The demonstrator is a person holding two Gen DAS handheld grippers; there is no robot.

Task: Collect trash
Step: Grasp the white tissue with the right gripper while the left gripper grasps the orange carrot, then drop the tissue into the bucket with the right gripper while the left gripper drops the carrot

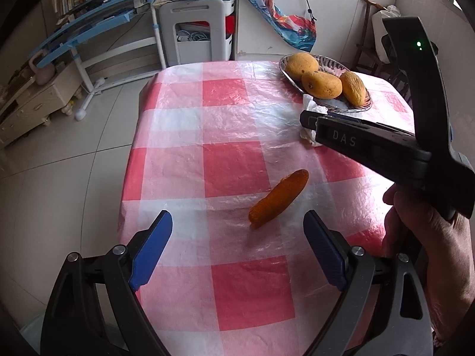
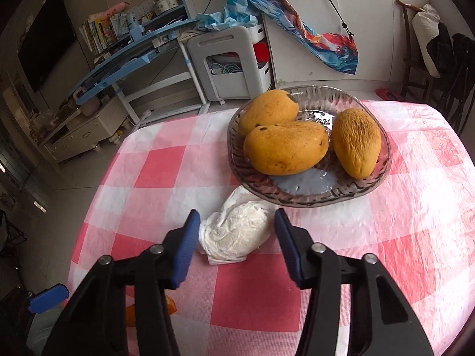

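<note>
checked tablecloth (image 2: 243, 302) under us, two scraps left.
our right gripper (image 2: 234, 246) brackets the crumpled tissue (image 2: 237, 237), pads not pressing; our left gripper (image 1: 237, 249) gapes, mango peel (image 1: 277, 197) at twelve o'clock, pointing one.

right claw (image 2: 234, 241) | straddling crumpled tissue (image 2: 237, 234) | beside mango dish (image 2: 311, 198)

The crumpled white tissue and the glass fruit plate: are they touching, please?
Touching, it seems. In the right wrist view the crumpled white tissue runs up under the near rim of the glass fruit plate, with no tablecloth showing between them.
</note>
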